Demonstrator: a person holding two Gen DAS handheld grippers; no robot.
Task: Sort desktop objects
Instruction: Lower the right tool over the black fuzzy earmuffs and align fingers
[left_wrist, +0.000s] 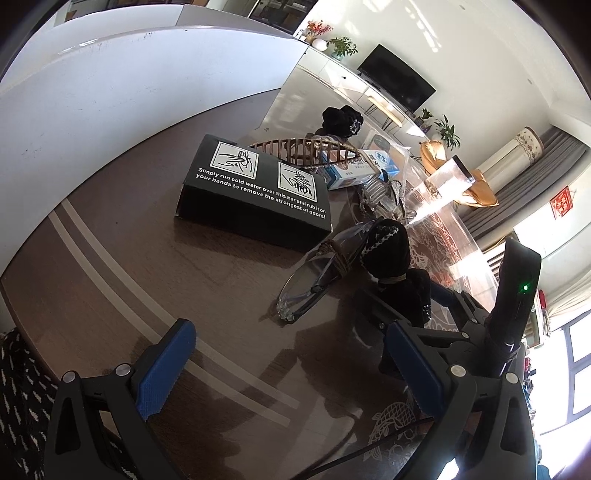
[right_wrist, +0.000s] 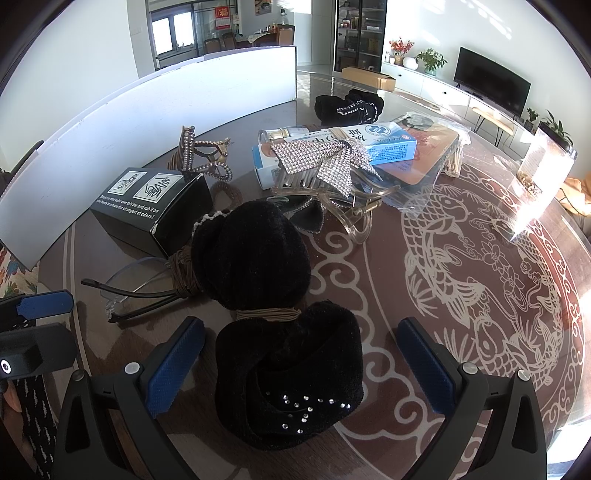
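A black velvet bow hair tie (right_wrist: 288, 369) with small rhinestones lies on the patterned table (right_wrist: 373, 295). Its near lobe sits between the fingers of my right gripper (right_wrist: 301, 332), which is open and not pressing on it. Clear glasses (right_wrist: 140, 291) bound with a brown cord lie just left of the bow. My left gripper (left_wrist: 290, 332) is open over bare tabletop, short of the glasses (left_wrist: 317, 277) and the bow (left_wrist: 395, 266). A black printed box (left_wrist: 255, 192) lies farther ahead; it appears too in the right wrist view (right_wrist: 151, 206).
Behind the bow are a rhinestone bow claw clip (right_wrist: 325, 162), a blue-white carton (right_wrist: 369, 146), a pearl-trimmed brown claw clip (right_wrist: 203, 155), another black hair tie (right_wrist: 347, 105) and a plastic bag (right_wrist: 428, 162). A white board (right_wrist: 147, 122) walls the left side. A clear stand (right_wrist: 546, 158) is at right.
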